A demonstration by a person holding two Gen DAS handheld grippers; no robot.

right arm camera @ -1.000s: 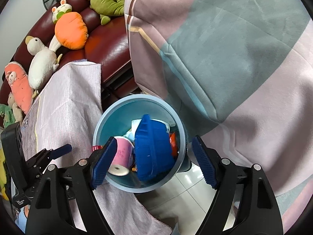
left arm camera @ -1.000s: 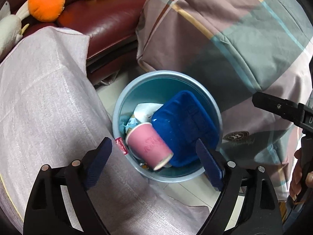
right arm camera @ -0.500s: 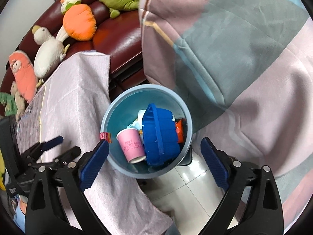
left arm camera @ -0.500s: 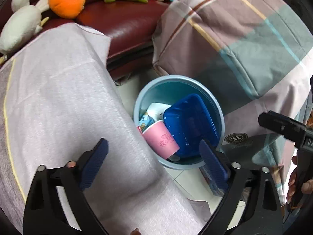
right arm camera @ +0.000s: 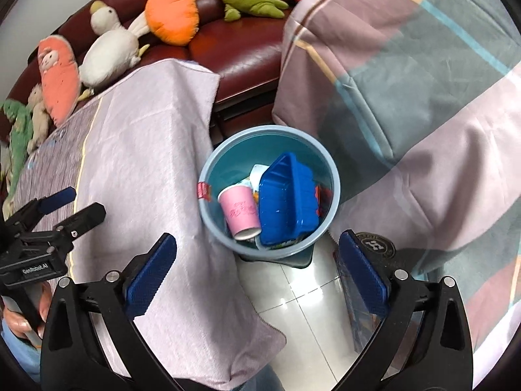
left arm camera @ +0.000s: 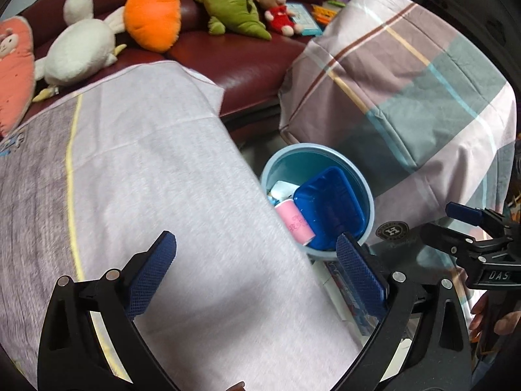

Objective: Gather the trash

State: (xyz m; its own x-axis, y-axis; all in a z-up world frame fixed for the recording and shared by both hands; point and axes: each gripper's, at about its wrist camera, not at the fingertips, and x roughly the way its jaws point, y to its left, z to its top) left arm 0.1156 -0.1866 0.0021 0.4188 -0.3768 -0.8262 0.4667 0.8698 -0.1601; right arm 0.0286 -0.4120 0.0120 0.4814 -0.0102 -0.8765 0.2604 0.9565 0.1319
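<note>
Nearest, the left gripper and the right gripper both stand wide with nothing between their pads, the jaws having just been opening. Beyond them the pale blue bin sits on the tiled floor, wedged between the lilac-covered table on the left and the plaid-draped furniture on the right. Inside lie a pink paper cup and a blue plastic tray, the tray riding high. The likely risk: it tips out if the bin is knocked. Farther back, plush toys line the sofa.
</note>
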